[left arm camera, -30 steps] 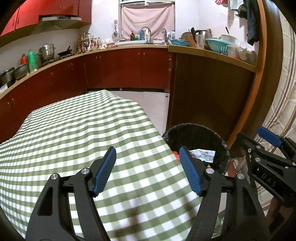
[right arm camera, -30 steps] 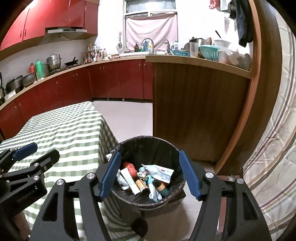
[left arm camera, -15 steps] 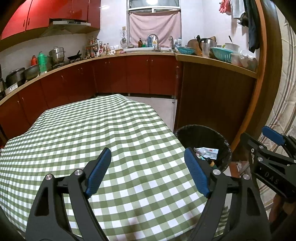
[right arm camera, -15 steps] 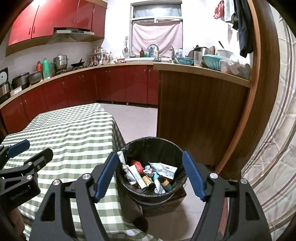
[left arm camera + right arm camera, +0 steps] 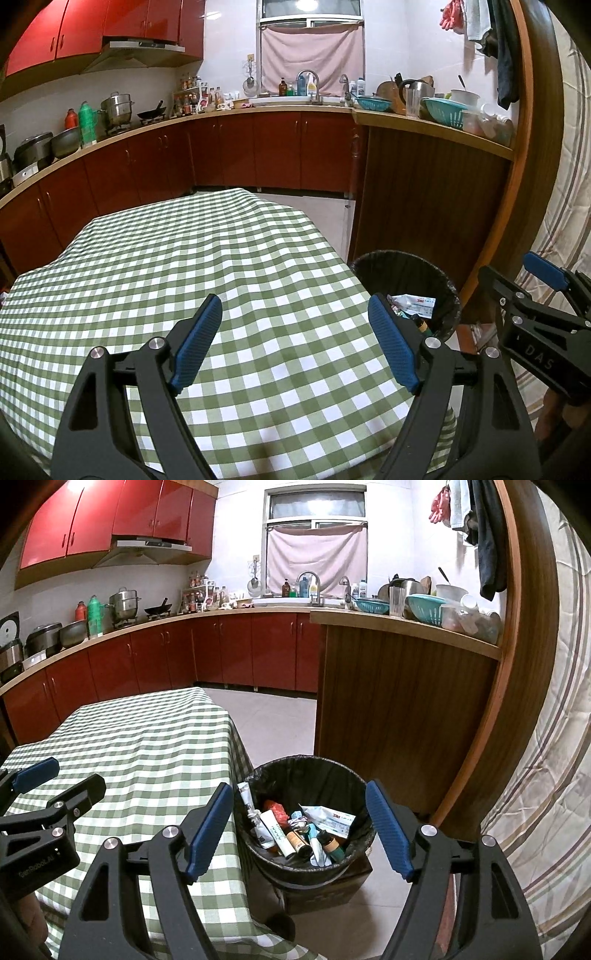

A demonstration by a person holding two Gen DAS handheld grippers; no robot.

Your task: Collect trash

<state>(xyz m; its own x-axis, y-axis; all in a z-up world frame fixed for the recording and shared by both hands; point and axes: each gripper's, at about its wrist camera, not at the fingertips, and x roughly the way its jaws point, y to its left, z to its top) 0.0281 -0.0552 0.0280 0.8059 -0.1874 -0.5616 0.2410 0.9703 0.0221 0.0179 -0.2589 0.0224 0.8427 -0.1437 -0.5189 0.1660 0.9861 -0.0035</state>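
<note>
Evidently you hold both grippers, left [image 5: 295, 332] and right [image 5: 299, 819], wide open and empty since the trash [image 5: 295, 830] sits in the bin [image 5: 332, 771].

Black-lined bin [image 5: 306, 786] beside table, holding trash [image 5: 295, 830].

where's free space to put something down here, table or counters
The checked tablecloth shows bare from the left gripper to its far edge. The floor strip between table and cabinets is open. The counter by the sink and the trash bin are crowded.
</note>
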